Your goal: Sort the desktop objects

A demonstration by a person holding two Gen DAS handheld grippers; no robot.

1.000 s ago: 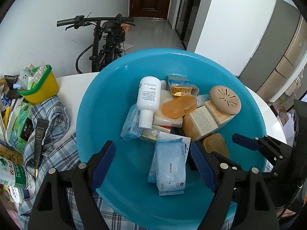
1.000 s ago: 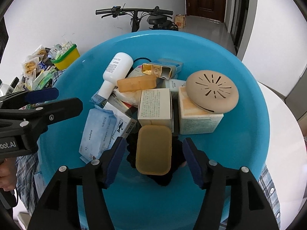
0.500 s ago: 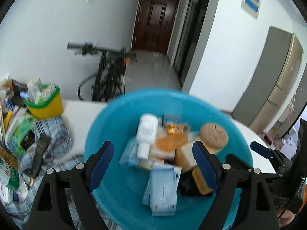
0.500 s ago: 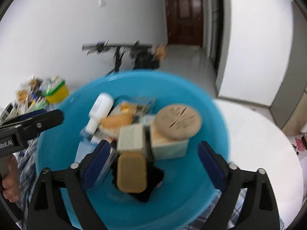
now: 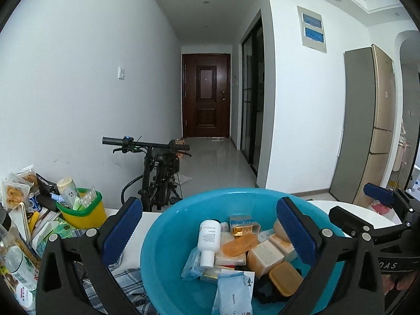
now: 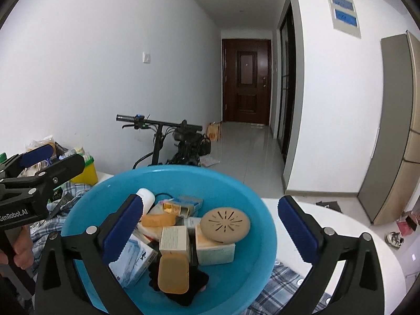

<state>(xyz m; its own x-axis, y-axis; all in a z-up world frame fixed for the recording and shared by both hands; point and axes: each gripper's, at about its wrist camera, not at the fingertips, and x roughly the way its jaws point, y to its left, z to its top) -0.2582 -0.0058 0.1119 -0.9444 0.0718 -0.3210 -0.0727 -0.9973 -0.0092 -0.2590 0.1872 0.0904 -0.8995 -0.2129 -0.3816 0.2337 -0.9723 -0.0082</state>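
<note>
I'm looking over a white table (image 6: 328,225) with a checked cloth (image 6: 278,283) lying on it and a blue basin (image 5: 162,249) sitting on the cloth. The sorted stuff is sitting piled in the basin: a round tan vented lid (image 6: 225,221) resting on a box (image 6: 215,246), a white bottle (image 5: 208,239) lying on its side, a wipes pack (image 5: 233,294), a tan soap case (image 6: 173,273). A yellow bin (image 5: 84,210) is standing left of the basin. Left gripper (image 5: 210,232) and right gripper (image 6: 210,232) are both hovering at the basin's near side, jaws opening wide, nothing between the pads.
</note>
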